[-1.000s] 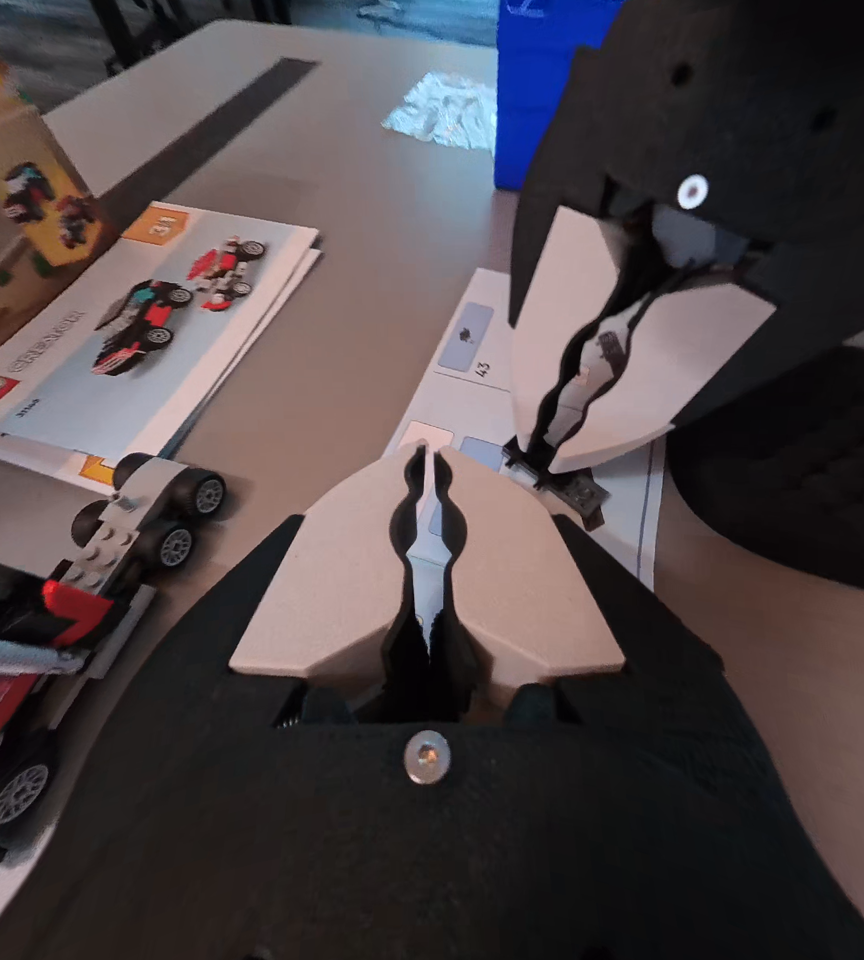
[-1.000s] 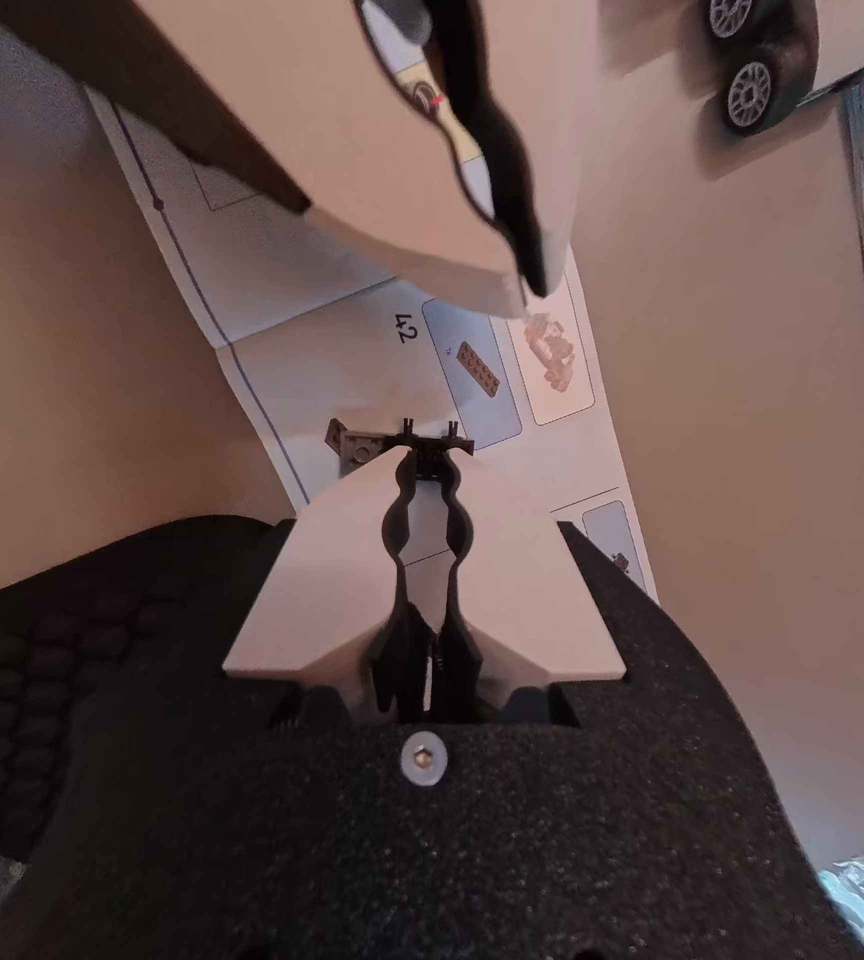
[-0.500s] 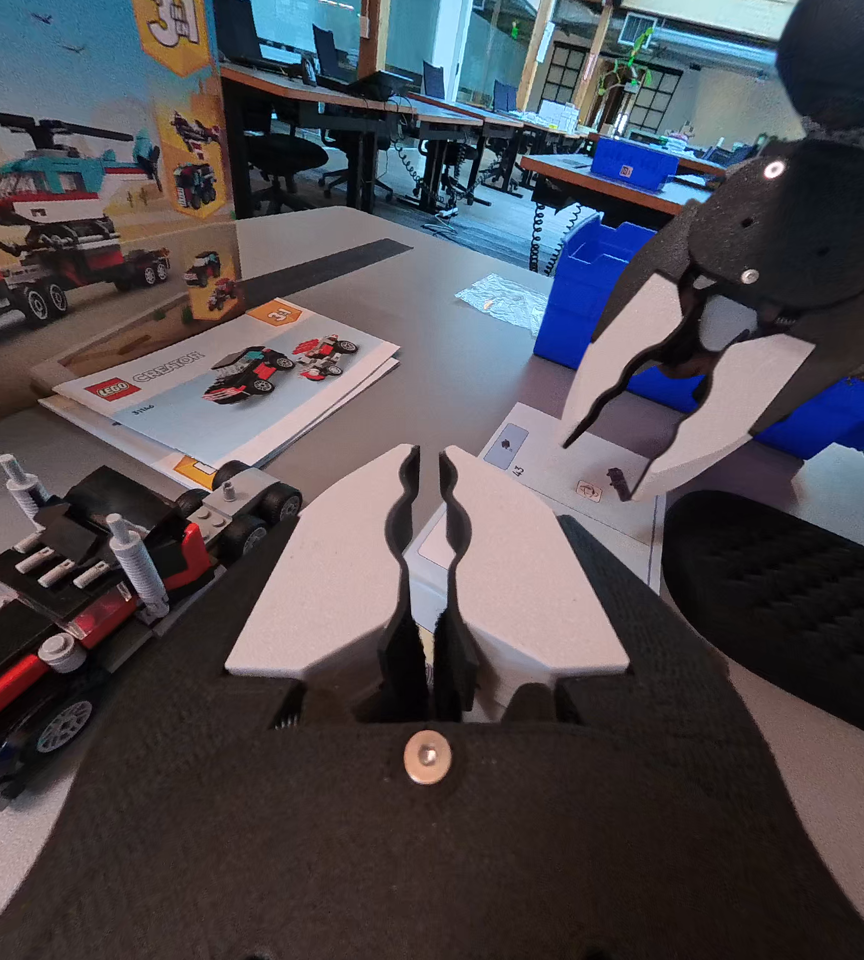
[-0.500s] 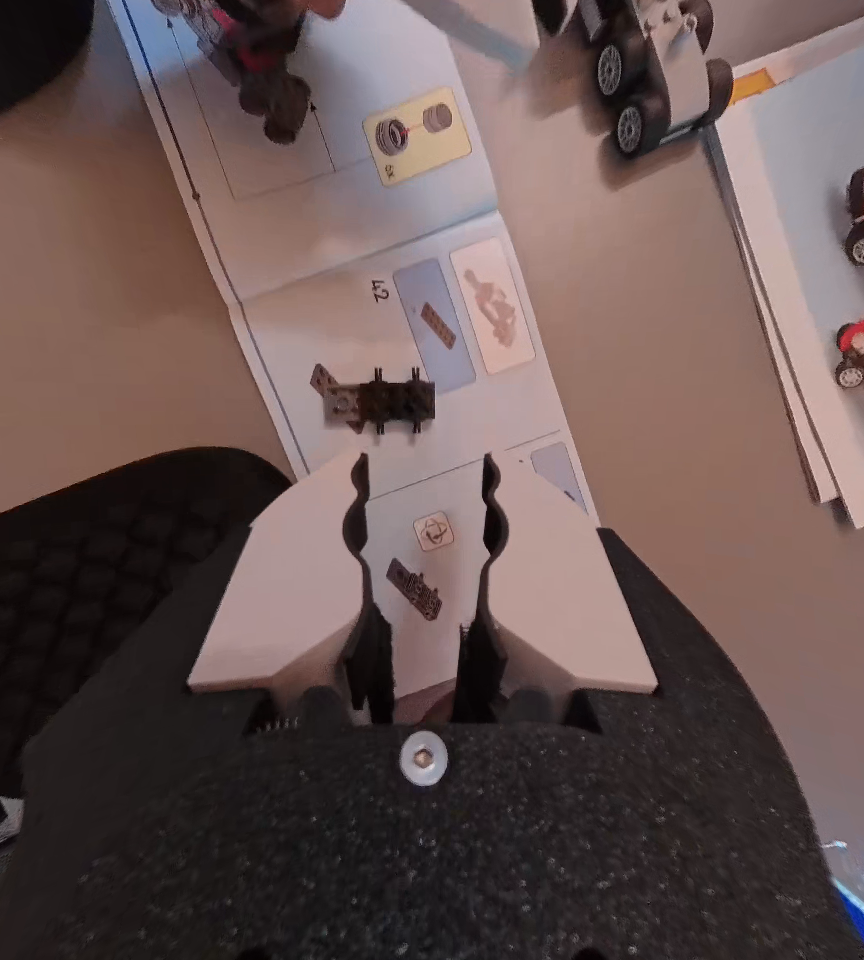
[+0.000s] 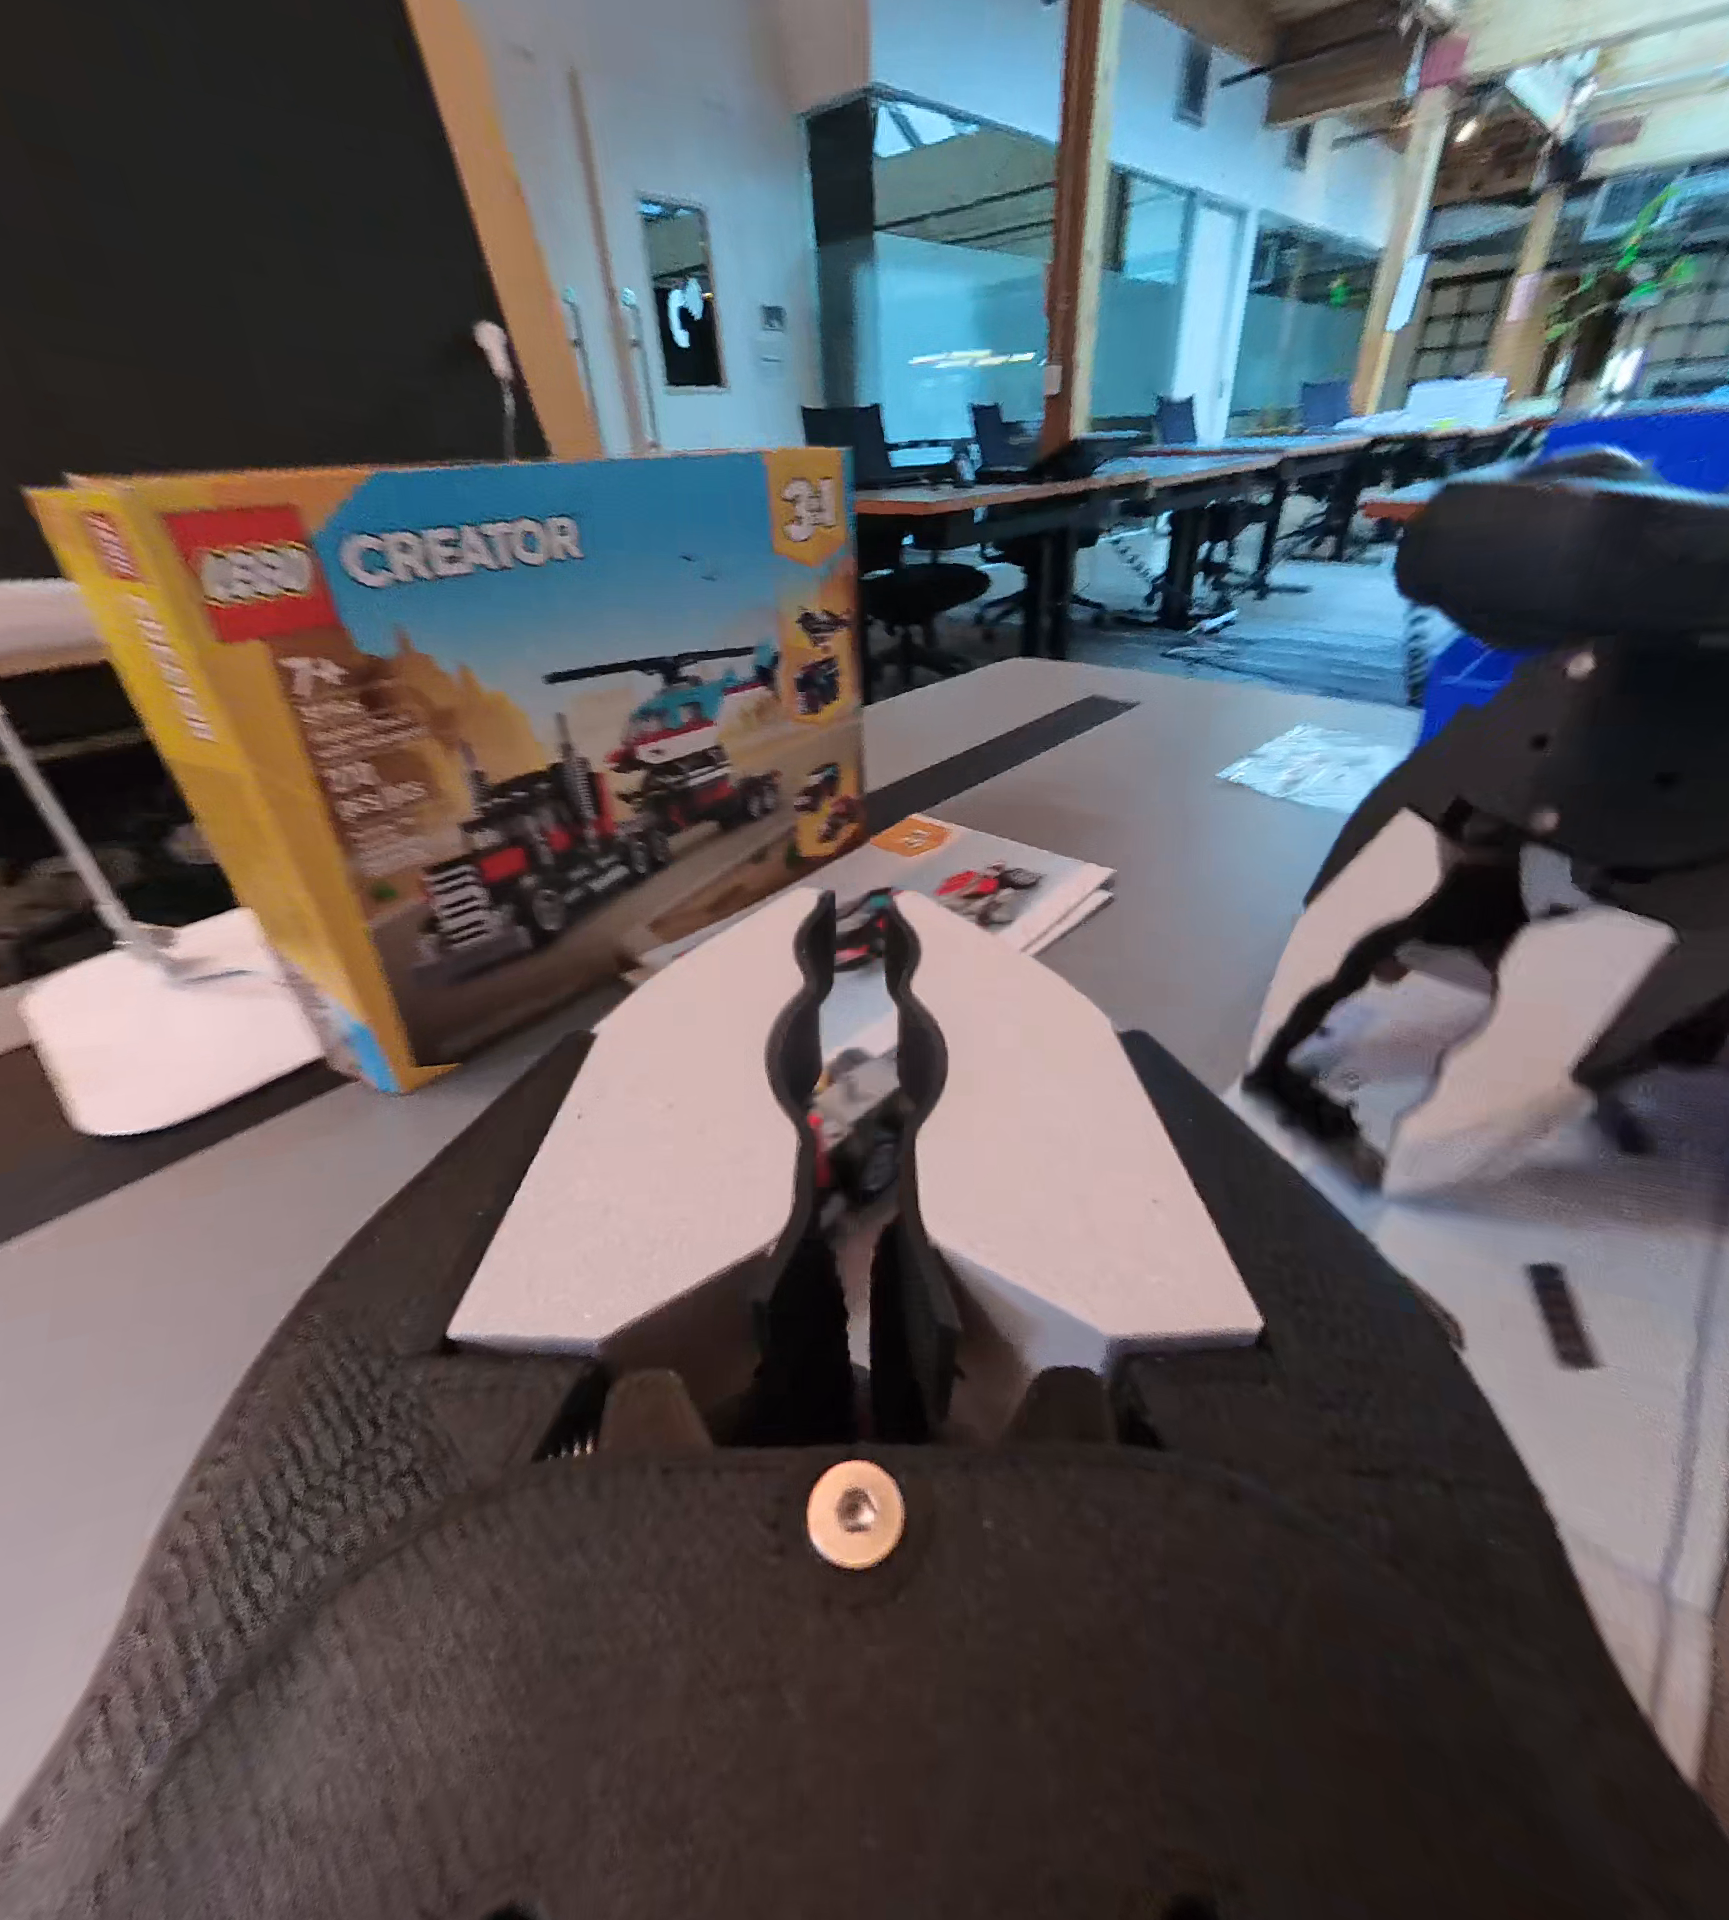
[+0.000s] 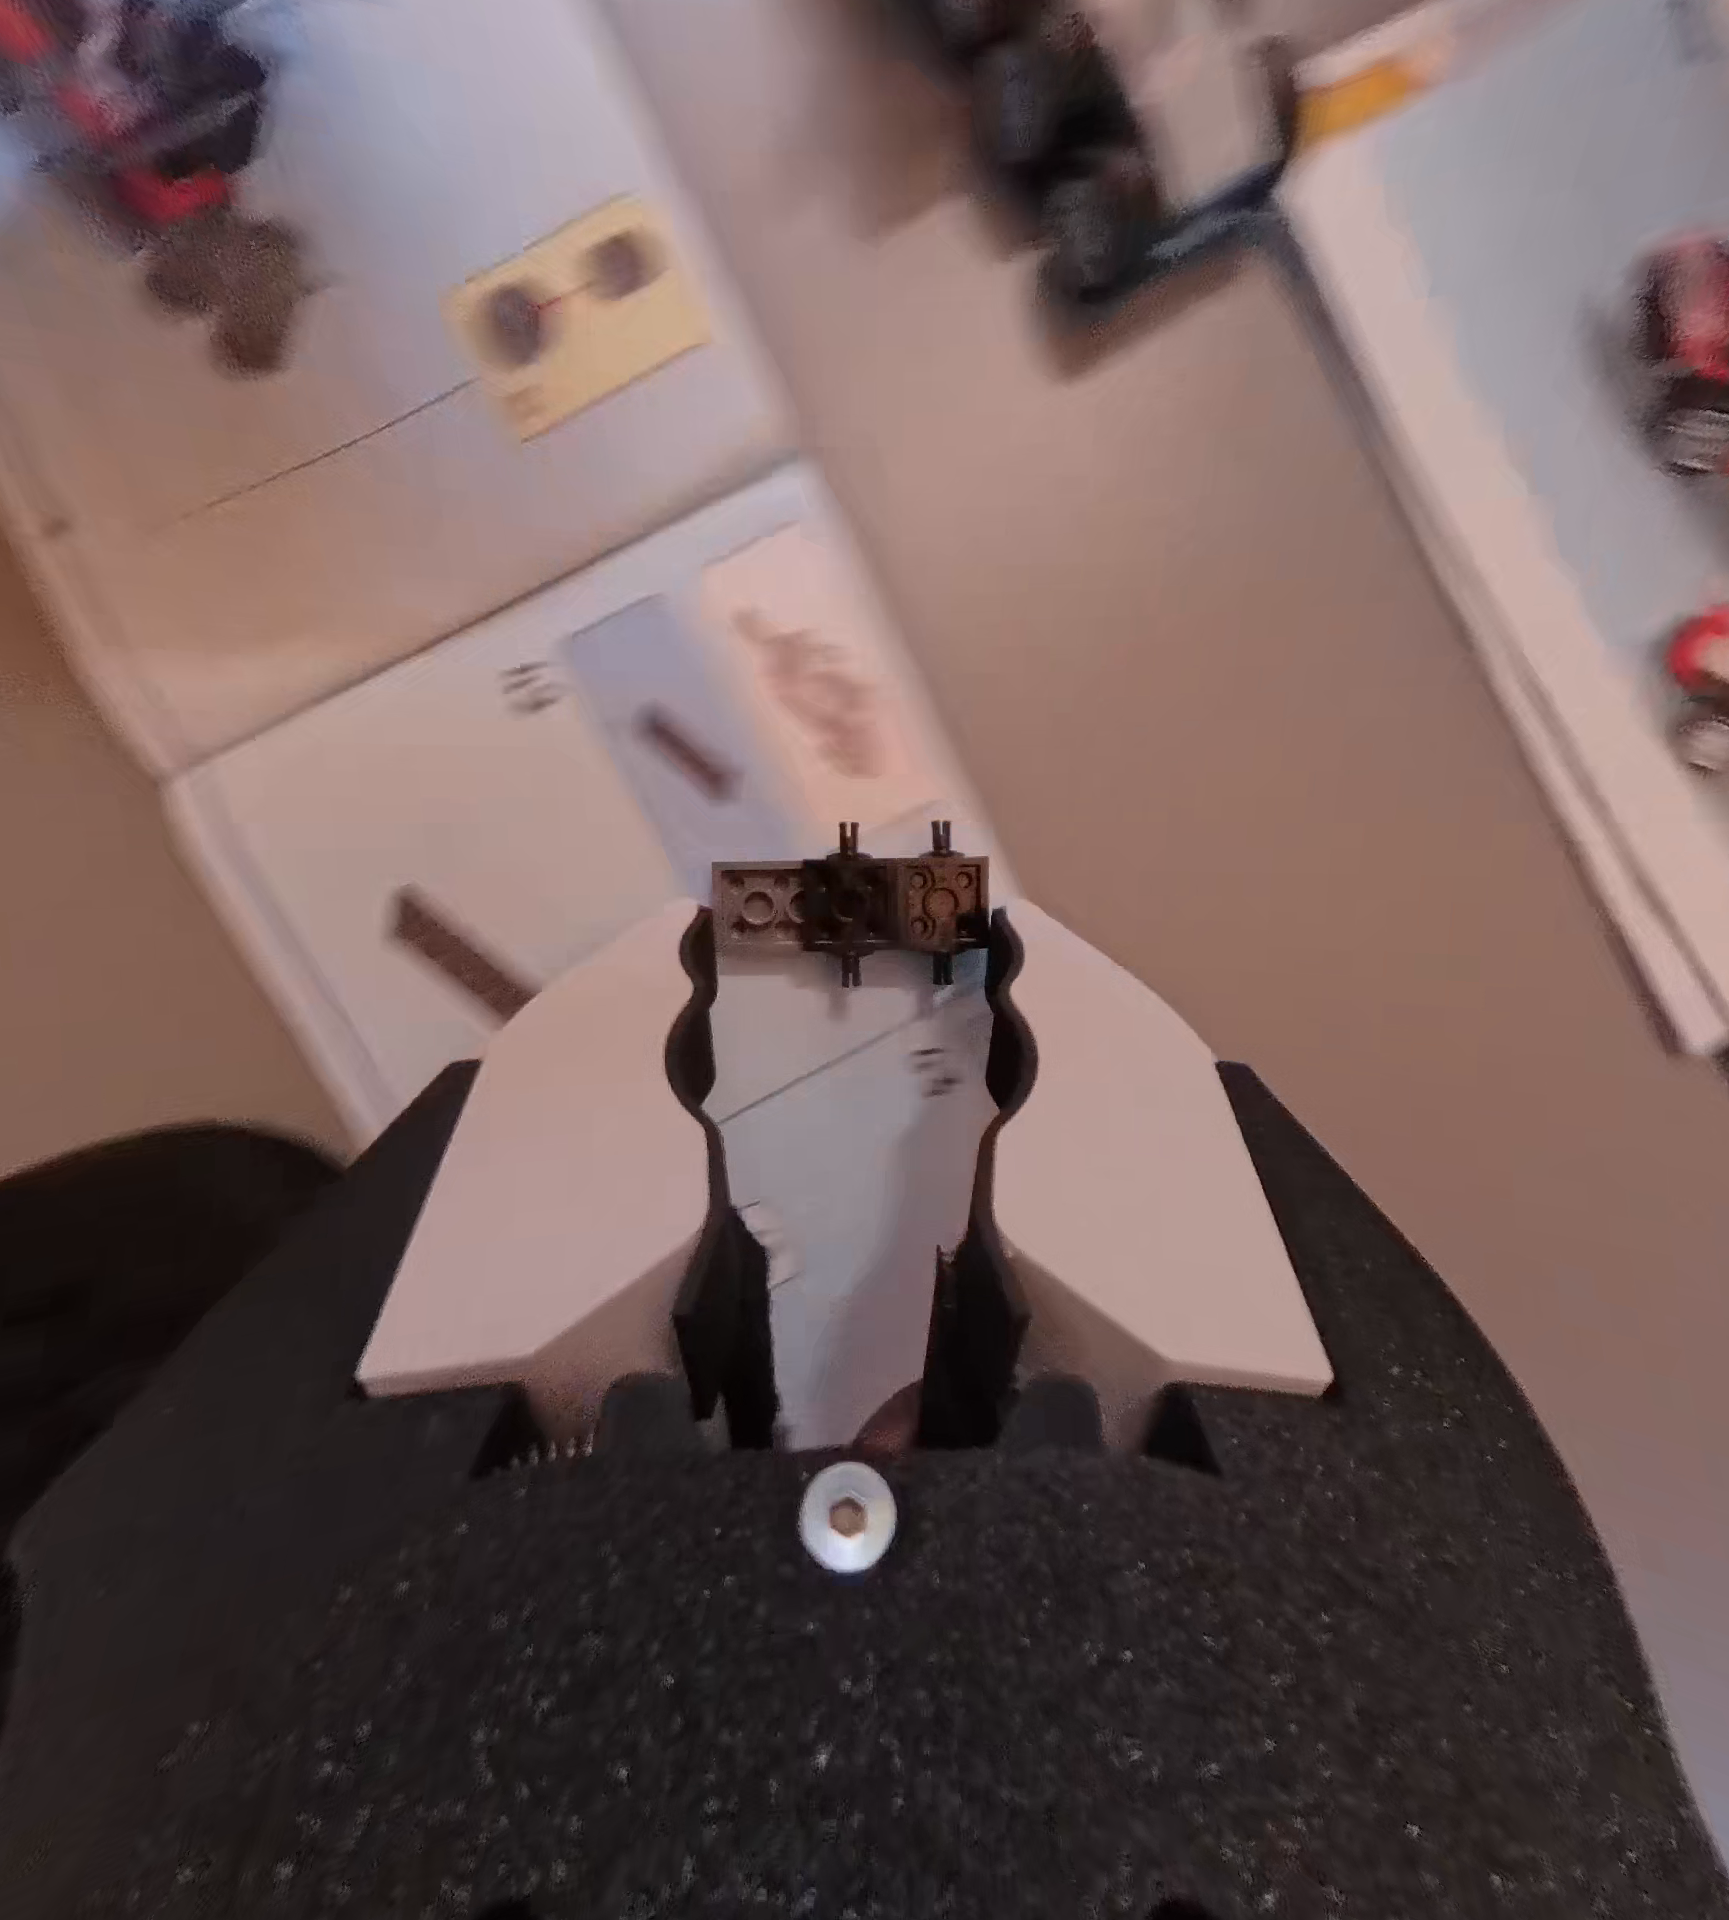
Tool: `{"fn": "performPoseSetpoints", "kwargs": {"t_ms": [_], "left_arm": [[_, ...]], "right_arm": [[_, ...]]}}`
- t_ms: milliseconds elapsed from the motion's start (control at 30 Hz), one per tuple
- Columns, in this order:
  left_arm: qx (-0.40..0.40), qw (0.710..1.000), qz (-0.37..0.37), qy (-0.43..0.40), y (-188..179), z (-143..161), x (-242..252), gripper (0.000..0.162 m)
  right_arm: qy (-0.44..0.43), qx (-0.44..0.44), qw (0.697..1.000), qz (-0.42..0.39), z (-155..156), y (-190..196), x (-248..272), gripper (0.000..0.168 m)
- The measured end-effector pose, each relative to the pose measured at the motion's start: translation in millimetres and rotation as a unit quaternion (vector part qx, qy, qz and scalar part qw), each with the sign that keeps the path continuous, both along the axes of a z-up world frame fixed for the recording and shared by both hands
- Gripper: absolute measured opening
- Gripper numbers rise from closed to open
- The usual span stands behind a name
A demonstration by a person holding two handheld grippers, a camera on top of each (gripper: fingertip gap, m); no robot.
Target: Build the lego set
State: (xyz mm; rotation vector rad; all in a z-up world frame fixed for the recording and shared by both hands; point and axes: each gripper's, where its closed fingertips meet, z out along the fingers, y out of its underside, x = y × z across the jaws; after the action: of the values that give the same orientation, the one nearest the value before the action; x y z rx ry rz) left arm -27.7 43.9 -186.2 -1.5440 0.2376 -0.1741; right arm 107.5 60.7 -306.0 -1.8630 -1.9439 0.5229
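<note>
The right gripper (image 6: 847, 935) has its fingers spread and set at either end of a small lego assembly (image 6: 849, 906): a flat grey plate joined to black and dark brown axle bricks with thin pins sticking out fore and aft. The assembly spans the gap between the fingertips, over the open instruction booklet (image 6: 403, 852); whether the fingers truly press it or merely flank it is hard to tell through the blur. Half a second ago the assembly lay on the page ahead of the wide-open fingers; now it sits right at their tips, and the gap is narrower.

The left gripper (image 5: 855, 930) has its fingers nearly together, a thin slit between them, holding nothing. It has tilted upward since the earlier frame, so the upright lego box (image 5: 486, 748) now stands ahead of it on the table (image 5: 112, 1299). Through the slit, part of the built truck (image 5: 855, 1127) shows. A second booklet (image 5: 1005, 894) lies right of the box.
</note>
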Motion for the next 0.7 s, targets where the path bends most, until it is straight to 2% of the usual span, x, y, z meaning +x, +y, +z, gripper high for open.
{"fn": "performPoseSetpoints", "kwargs": {"t_ms": [133, 200, 300, 367, 433, 533, 600, 700], "left_arm": [[-0.029, 0.999, 0.014, 0.039, -7.0, -1.9, -29.5, 0.009], [-0.067, 0.996, -0.054, 0.022, -14.6, -9.3, -22.7, 0.01], [-0.134, 0.974, -0.18, -0.007, -32.5, -22.7, 11.8, 0.013], [-0.15, 0.967, -0.203, 0.028, -35.9, -34.2, 31.2, 0.013], [-0.175, 0.954, -0.223, 0.1, -38.5, -52.9, 51.1, 0.014], [-0.238, 0.921, -0.246, 0.189, -45.9, -84.6, 68.1, 0.016], [-0.256, 0.907, -0.271, 0.195, -53.6, -94.1, 75.6, 0.023], [-0.265, 0.906, -0.285, 0.167, -60.9, -92.9, 75.2, 0.038]], "right_arm": [[0.013, -0.015, 0.996, -0.09, -0.5, 57.7, -8.0, 0.05], [-0.004, -0.029, 0.995, -0.093, -3.0, 66.2, -6.2, 0.051], [0.029, -0.012, 0.993, -0.113, 19.5, 71.5, 3.2, 0.068], [0.071, -0.022, 0.989, -0.13, 39.5, 60.2, 17.7, 0.074], [0.111, -0.056, 0.982, -0.139, 50.6, 36.4, 35.6, 0.078], [0.126, -0.091, 0.978, -0.138, 40.4, -0.3, 64.9, 0.081], [0.114, -0.104, 0.978, -0.139, 28.6, -15.2, 82.3, 0.083], [0.11, -0.114, 0.977, -0.143, 22.9, -23.5, 94.7, 0.084]]}}
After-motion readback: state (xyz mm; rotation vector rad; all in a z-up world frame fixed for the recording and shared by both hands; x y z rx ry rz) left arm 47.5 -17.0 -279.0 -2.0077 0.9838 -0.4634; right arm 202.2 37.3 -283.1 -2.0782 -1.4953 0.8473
